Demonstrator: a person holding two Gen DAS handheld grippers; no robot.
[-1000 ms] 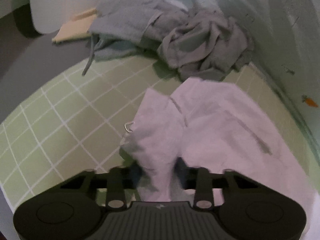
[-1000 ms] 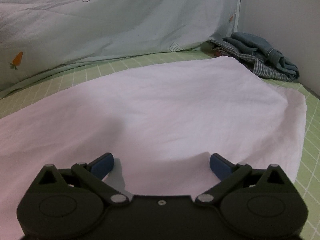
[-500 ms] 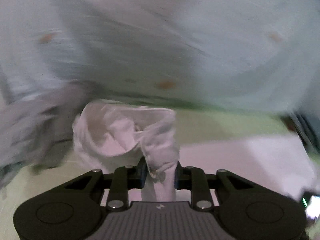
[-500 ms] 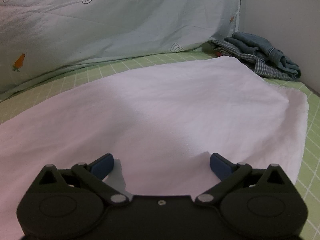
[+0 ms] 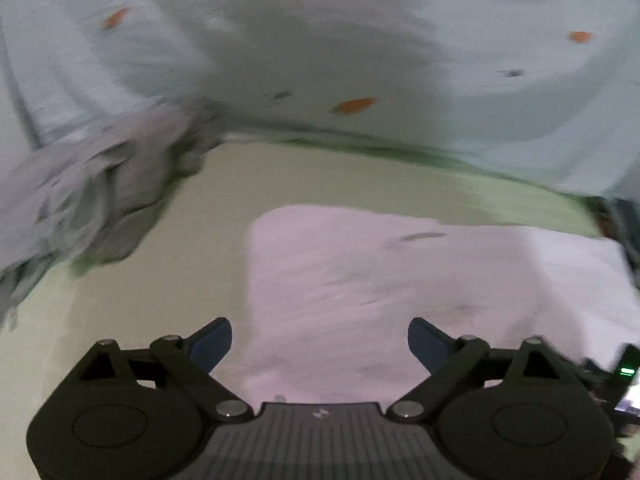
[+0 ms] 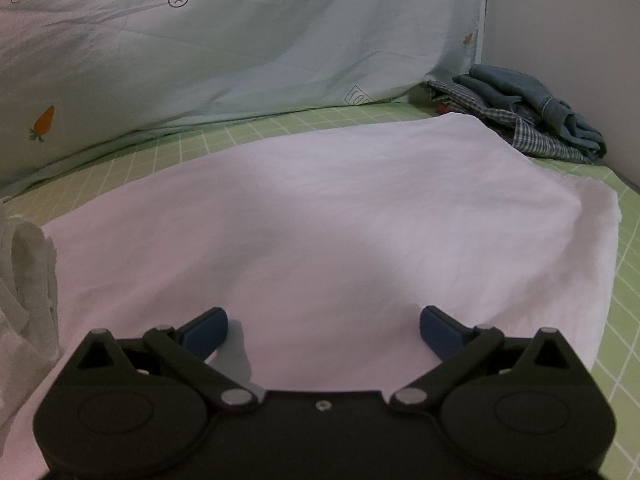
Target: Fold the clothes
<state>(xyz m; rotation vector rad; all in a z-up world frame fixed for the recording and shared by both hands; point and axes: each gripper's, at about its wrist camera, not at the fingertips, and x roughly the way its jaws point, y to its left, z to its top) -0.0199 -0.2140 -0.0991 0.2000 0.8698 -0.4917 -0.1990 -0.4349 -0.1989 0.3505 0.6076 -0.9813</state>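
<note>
In the blurred left wrist view, the left gripper (image 5: 320,344) hangs over the near part of a pale pink cloth (image 5: 400,280), its jaws opening wide with nothing clamped between the blue pads (image 5: 212,340); the fabric lies flat below and beyond them, its left edge running straight up from near the left pad. The cloth rests on a green bed sheet (image 5: 192,248). Toward the sheet's far left edge sits a crumpled heap of grey clothes (image 5: 92,192), soft and bunched, well apart from the pink piece. A pale blue quilt (image 5: 320,48) printed with small orange carrots rises along the far edge.

In the sharp right wrist view, the right gripper (image 6: 324,330) is released, its blue pads (image 6: 204,328) spread wide just above the near part of the same pink cloth (image 6: 320,220), which spreads smooth and broad, with light creases, across the white-gridded green sheet (image 6: 624,320). A white, loosely gathered piece of fabric (image 6: 32,280) stands at the left margin beside the cloth's left edge. In the sheet's far right corner, a checked shirt (image 6: 532,136) and a blue denim garment (image 6: 532,100) lie bundled together against the wall, the shirt just beside the cloth's far right corner.
</note>
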